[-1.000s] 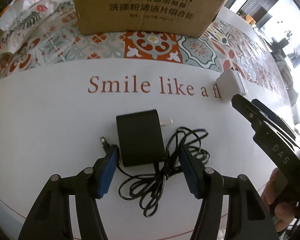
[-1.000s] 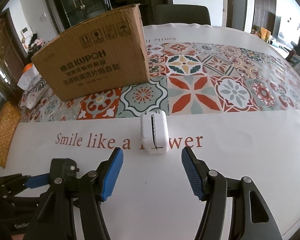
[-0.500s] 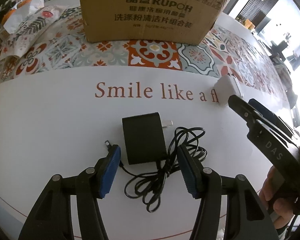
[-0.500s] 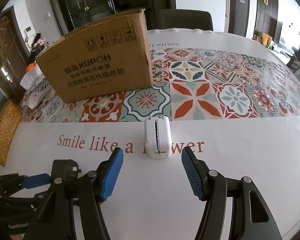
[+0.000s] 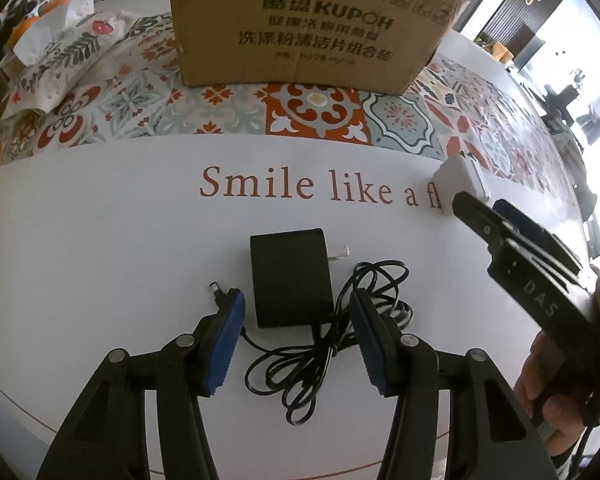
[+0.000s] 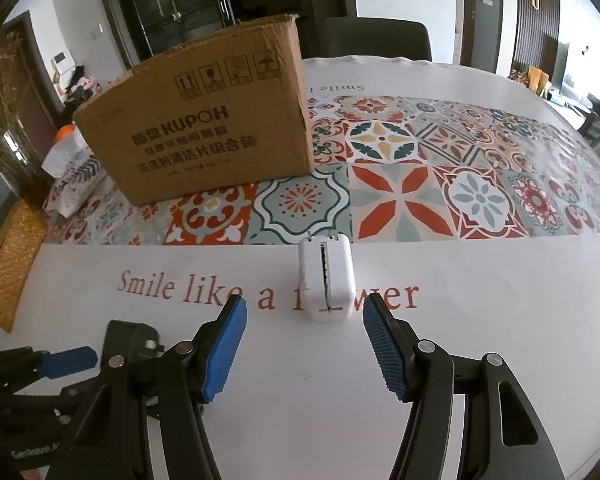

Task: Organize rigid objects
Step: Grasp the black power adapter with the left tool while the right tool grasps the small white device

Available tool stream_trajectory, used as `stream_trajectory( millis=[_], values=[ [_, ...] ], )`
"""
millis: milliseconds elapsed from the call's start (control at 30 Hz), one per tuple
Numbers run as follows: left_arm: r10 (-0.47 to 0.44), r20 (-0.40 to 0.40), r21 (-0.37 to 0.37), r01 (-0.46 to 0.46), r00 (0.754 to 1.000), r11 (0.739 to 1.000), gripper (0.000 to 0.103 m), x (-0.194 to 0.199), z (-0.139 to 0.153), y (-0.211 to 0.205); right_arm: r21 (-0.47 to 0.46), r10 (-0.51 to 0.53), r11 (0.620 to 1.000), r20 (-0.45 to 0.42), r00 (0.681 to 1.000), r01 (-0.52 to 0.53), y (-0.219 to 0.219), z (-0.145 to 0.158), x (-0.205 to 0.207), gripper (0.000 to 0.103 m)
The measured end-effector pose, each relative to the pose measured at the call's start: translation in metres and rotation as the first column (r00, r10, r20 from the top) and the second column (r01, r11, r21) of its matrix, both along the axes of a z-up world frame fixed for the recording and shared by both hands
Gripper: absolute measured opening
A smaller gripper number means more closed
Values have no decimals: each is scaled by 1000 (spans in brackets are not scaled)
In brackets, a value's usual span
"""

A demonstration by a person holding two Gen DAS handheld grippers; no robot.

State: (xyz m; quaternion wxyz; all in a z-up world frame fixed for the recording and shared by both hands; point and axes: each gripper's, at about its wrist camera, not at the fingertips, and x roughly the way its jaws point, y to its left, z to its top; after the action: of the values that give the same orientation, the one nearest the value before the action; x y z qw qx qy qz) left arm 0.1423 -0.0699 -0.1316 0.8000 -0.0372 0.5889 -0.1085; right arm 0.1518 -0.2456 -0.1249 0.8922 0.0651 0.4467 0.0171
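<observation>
A black power adapter (image 5: 290,278) with a tangled black cable (image 5: 340,336) lies on the white tablecloth. My left gripper (image 5: 296,312) is open, its blue pads either side of the adapter's near end, not touching it. A white plug charger (image 6: 327,280) stands on the red lettering, also in the left wrist view (image 5: 458,180). My right gripper (image 6: 304,320) is open, its tips level with the charger's near end, apart from it. The right gripper also shows in the left wrist view (image 5: 496,220). A brown cardboard box (image 5: 312,24) stands behind, also in the right wrist view (image 6: 204,136).
A patterned tile runner (image 6: 440,184) crosses the table behind the chargers. A floral tissue pack (image 5: 56,64) lies at the far left. A woven mat (image 6: 8,264) sits at the table's left edge. A dark chair (image 6: 376,40) stands beyond the table.
Both grippers have drawn back and risen slightly, so the box looks smaller and further in view. The white charger now stands squarely between the right gripper's tips. Nothing was grasped.
</observation>
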Motion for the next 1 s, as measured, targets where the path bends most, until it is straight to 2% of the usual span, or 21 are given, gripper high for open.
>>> stream_trajectory(
  millis=[233,433,533,633,900,1000],
  values=[
    [10,26,4,-11,1000,1000,52,1,3,-2,15,-3,1000,-28,1000,4,-3,-11,3,62],
    [38,65,21,-40,997,999,51,4,7,-1,16,0,1000,-9,1000,0,-2,-7,2,62],
    [48,8,-2,-48,999,999,46,8,-6,0,19,0,1000,-13,1000,0,-2,-9,5,62],
    [53,-9,-1,-53,999,999,46,10,-14,-3,14,-9,1000,-26,1000,9,-5,-15,7,62],
    [60,12,-8,-60,998,998,45,13,-17,-7,29,-13,999,-36,999,14,-10,-27,15,61],
    [58,22,-10,-57,998,998,44,16,-17,-8,31,-18,999,-25,1000,18,-11,-28,17,54]
  ],
)
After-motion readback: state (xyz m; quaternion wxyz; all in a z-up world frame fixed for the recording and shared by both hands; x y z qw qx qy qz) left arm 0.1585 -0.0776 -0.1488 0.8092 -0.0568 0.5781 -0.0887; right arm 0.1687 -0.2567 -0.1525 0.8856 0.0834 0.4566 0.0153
